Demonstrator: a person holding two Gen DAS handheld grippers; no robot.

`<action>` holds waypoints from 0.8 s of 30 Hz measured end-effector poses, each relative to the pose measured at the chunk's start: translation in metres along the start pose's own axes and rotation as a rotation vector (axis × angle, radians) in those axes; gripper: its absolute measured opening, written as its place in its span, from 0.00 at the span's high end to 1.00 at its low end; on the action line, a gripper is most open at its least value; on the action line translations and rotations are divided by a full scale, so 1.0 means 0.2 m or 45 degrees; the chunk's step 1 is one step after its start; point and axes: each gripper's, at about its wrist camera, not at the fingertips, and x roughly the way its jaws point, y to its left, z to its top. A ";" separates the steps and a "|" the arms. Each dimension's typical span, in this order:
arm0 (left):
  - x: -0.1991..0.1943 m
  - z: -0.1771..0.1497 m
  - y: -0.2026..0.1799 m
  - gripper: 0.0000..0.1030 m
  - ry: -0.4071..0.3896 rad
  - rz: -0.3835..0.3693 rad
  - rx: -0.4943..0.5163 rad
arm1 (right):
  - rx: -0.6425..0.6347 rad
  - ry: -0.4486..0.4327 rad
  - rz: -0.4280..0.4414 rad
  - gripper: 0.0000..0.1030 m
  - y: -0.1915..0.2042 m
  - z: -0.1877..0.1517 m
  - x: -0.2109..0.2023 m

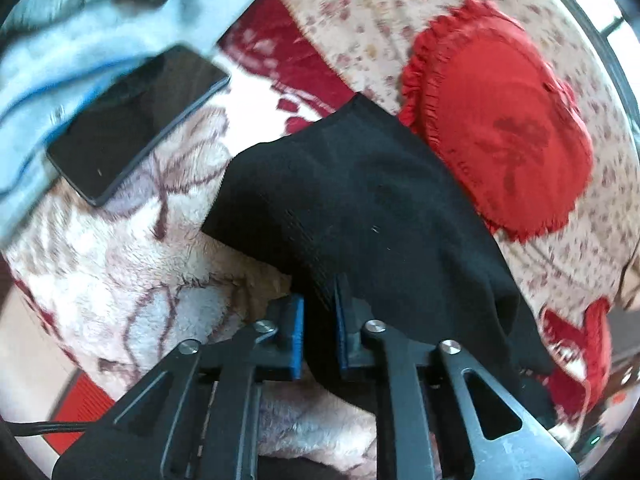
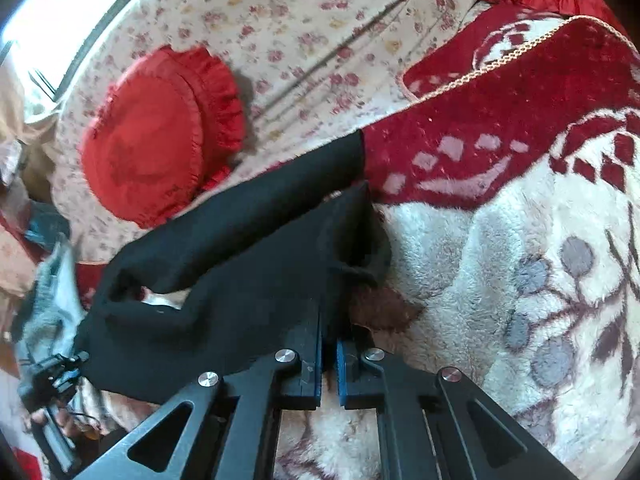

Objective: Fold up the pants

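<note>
The black pants (image 1: pixel 360 200) hang from my left gripper (image 1: pixel 319 304), whose blue-padded jaws are shut on a fold of the cloth. The fabric spreads upward over the fluffy white and red blanket (image 1: pixel 132 272) toward a red cushion. In the right wrist view, the same black pants (image 2: pixel 240 264) stretch leftward from my right gripper (image 2: pixel 329 332), also shut on an edge of the cloth. A doubled layer of the pants shows with a gap between the layers. The other gripper (image 2: pixel 52 376) appears at the far left, under the cloth's end.
A black phone (image 1: pixel 136 120) lies on a light blue garment (image 1: pixel 80 48) at upper left. A round red frilled cushion (image 1: pixel 500 120) rests on the floral sheet (image 1: pixel 400 12); it also shows as the cushion (image 2: pixel 160 136) in the right view. A red patterned blanket part (image 2: pixel 500 128) lies to the right.
</note>
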 end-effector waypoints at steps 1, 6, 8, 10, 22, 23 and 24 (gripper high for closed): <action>-0.04 -0.01 -0.01 0.91 -0.015 -0.017 0.018 | -0.018 -0.008 0.000 0.96 0.00 0.00 -0.02; -0.14 -0.07 0.01 0.91 -0.009 -0.058 0.056 | -0.035 -0.024 0.029 0.96 -0.01 -0.01 -0.11; -0.13 -0.09 0.03 0.91 0.012 -0.044 0.063 | -0.034 -0.033 0.040 0.96 -0.02 0.00 -0.15; -0.10 -0.12 0.04 0.91 0.025 -0.017 0.075 | -0.050 -0.009 0.010 0.96 -0.03 0.00 -0.13; -0.21 -0.04 0.09 0.63 -0.061 0.085 0.092 | -0.124 -0.094 -0.085 0.60 0.08 0.14 -0.13; -0.23 -0.03 0.07 0.61 -0.070 0.085 0.106 | -0.164 -0.112 -0.070 0.58 0.14 0.18 -0.13; -0.23 -0.01 0.05 0.55 -0.077 0.078 0.114 | -0.198 -0.115 -0.045 0.57 0.20 0.20 -0.12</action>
